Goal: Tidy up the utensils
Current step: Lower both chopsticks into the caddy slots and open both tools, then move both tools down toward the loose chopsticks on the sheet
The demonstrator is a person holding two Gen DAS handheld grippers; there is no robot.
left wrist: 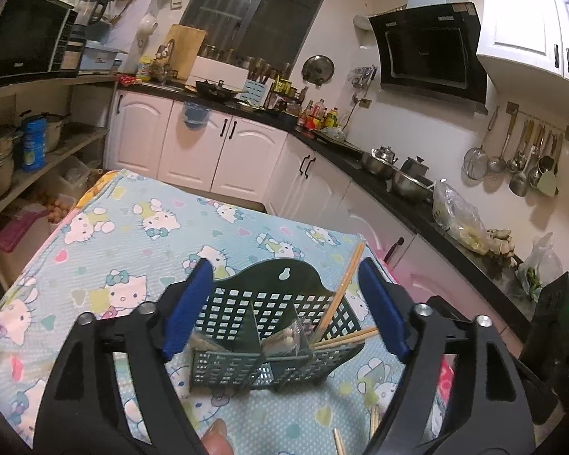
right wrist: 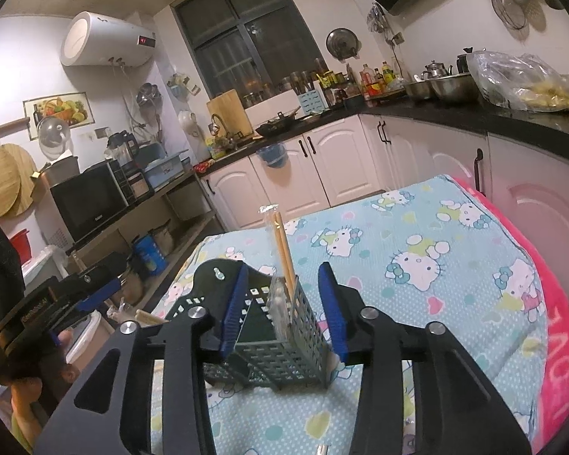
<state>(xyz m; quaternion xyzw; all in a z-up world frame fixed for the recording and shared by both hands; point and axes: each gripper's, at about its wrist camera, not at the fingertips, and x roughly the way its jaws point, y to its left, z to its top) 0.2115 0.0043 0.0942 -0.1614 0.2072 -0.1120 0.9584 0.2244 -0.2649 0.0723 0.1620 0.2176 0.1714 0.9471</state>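
A dark green slotted utensil caddy (left wrist: 273, 341) stands on the Hello Kitty cloth (left wrist: 132, 250). It holds wrapped chopsticks (left wrist: 341, 295) leaning in its right compartment and other wrapped utensils (left wrist: 284, 339) in the middle. My left gripper (left wrist: 284, 307) is open, its blue pads either side of the caddy, holding nothing. In the right wrist view the caddy (right wrist: 269, 337) sits between my open right gripper (right wrist: 284, 307); chopsticks (right wrist: 282, 250) stick upright from it. The left gripper (right wrist: 76, 295) shows at the left there.
Loose chopstick ends (left wrist: 373, 422) lie on the cloth near the front. A pink blanket (right wrist: 557, 322) edges the table's right side. White cabinets (left wrist: 193, 148) and a dark counter (left wrist: 398, 197) with pots and a plastic bag stand behind. Shelves with a microwave (left wrist: 22, 34) are left.
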